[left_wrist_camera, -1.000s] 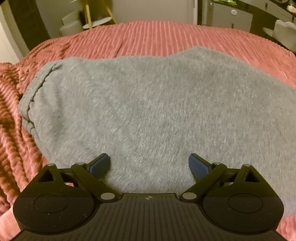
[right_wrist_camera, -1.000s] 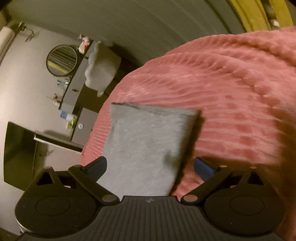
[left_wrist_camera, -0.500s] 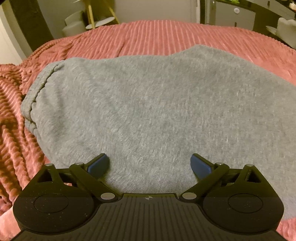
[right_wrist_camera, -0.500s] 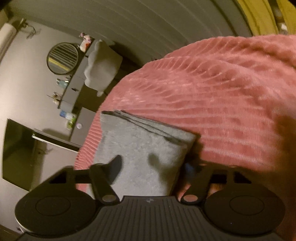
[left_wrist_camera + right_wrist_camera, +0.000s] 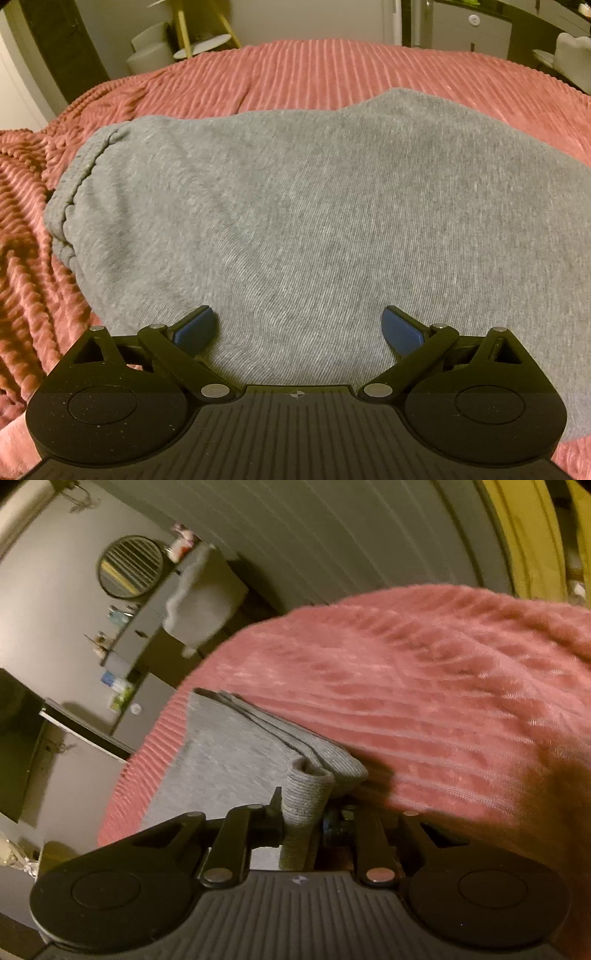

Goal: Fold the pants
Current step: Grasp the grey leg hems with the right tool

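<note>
A: Left wrist view: what fills the frame?
B: Grey pants spread across a pink ribbed bed cover, gathered waistband at the left edge, cloth running out past the right edge.

A: And the left gripper?
B: At the bottom centre, jaws spread wide, blue pads over the cloth with nothing between them. Whether the pads touch the cloth cannot be told.

A: Behind the bed?
B: Upper left, a yellow-legged stand; upper right, a grey cabinet.

A: Right wrist view, left to right?
B: A round mirror hangs upper left over a grey dresser. The pants' cuff end lies lower centre on the cover, layered edges showing.

A: The right gripper?
B: Its jaws have just been closing and now pinch a ribbed cuff fold, which stands bunched up between them at the bottom centre.
</note>
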Demonstrator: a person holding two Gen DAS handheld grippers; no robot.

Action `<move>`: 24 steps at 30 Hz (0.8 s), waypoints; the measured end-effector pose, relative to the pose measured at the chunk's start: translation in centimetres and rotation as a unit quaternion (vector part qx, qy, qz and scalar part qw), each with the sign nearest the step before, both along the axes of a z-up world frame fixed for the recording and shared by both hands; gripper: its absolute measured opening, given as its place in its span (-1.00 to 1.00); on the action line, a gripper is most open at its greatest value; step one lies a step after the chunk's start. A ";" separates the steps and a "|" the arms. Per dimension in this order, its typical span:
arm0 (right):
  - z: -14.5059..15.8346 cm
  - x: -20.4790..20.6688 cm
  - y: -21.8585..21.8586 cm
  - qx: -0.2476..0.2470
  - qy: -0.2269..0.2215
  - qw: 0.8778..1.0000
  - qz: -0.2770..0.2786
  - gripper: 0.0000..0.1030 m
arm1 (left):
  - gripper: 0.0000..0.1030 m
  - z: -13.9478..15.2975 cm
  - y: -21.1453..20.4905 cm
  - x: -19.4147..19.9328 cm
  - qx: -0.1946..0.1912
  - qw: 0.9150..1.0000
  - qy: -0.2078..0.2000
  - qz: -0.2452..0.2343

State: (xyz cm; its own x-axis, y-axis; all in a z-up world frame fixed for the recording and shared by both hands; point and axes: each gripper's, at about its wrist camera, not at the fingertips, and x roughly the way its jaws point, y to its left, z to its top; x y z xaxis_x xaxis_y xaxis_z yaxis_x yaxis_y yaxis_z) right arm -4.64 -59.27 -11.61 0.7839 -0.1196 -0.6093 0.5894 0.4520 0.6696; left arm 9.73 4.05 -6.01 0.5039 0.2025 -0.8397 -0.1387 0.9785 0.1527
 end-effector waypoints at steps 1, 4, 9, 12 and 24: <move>-0.2 0.0 -0.2 0.008 -0.004 1.000 -0.003 -0.63 | 0.96 0.0 0.0 0.0 0.000 1.000 0.000 0.000; -0.7 0.0 -0.7 0.032 -0.015 0.999 -0.011 -0.63 | 0.96 0.0 0.0 0.0 0.001 1.000 0.000 0.000; -0.1 -0.2 -0.4 0.013 -0.024 1.000 -0.003 -0.74 | 0.96 0.0 0.0 0.0 0.001 1.000 0.000 0.000; 0.5 -0.8 0.1 0.003 -0.045 0.999 -0.005 -0.76 | 0.96 0.0 0.1 0.0 0.002 1.000 0.000 0.000; 2.5 -0.9 1.3 -0.026 -0.039 0.999 -0.006 -0.77 | 0.96 0.0 0.1 0.0 0.001 1.000 0.000 0.002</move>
State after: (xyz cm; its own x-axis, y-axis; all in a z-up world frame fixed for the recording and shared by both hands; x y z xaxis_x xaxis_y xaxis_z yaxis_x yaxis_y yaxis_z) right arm -5.52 -57.99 -9.11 0.8275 -0.1582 -0.5387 0.5411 0.4803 0.6903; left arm 9.76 4.15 -6.06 0.5028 0.2055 -0.8396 -0.1416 0.9778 0.1545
